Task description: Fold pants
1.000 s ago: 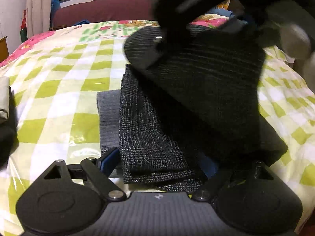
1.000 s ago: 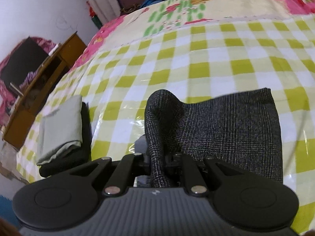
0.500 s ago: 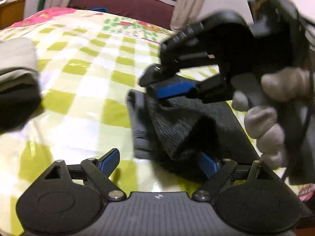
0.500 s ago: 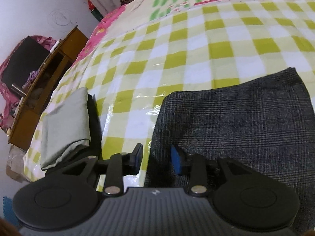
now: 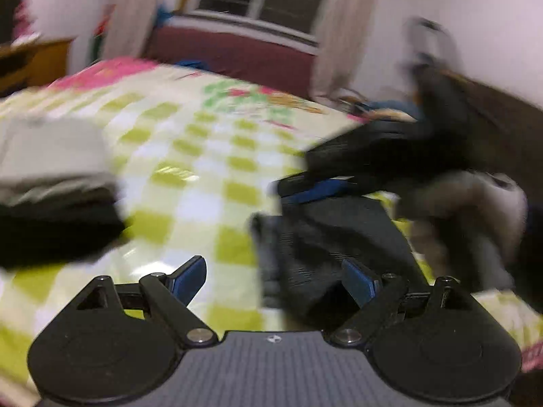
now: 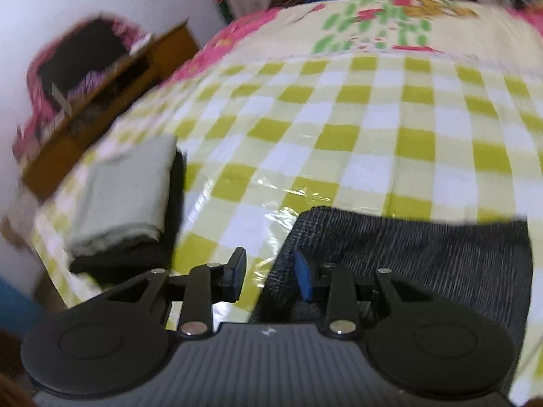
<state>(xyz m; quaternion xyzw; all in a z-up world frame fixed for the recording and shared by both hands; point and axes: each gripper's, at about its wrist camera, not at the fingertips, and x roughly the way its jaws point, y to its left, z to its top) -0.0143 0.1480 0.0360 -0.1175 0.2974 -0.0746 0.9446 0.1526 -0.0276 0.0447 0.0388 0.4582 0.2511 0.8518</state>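
With the fold laid, I list: pants [image 6: 407, 254], dark bundle on the bed [image 6: 373, 118]; right hand-held gripper [image 6: 268, 273] just opened, jaws spread, pinching nothing; left hand-held gripper [image 5: 275, 279] spread, empty. Next, I judge: withdraw, then stack beside the folded pile [image 6: 125, 196].

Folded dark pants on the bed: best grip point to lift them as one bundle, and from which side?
Grip the thick folded edge of the dark pants, the left-hand edge in the right wrist view, where the layers round over. Come in low from that side with the right gripper, whose open jaws, which have just opened, straddle that edge without pressing, so all layers probably stay together. The checked bed cover beside it is bare.
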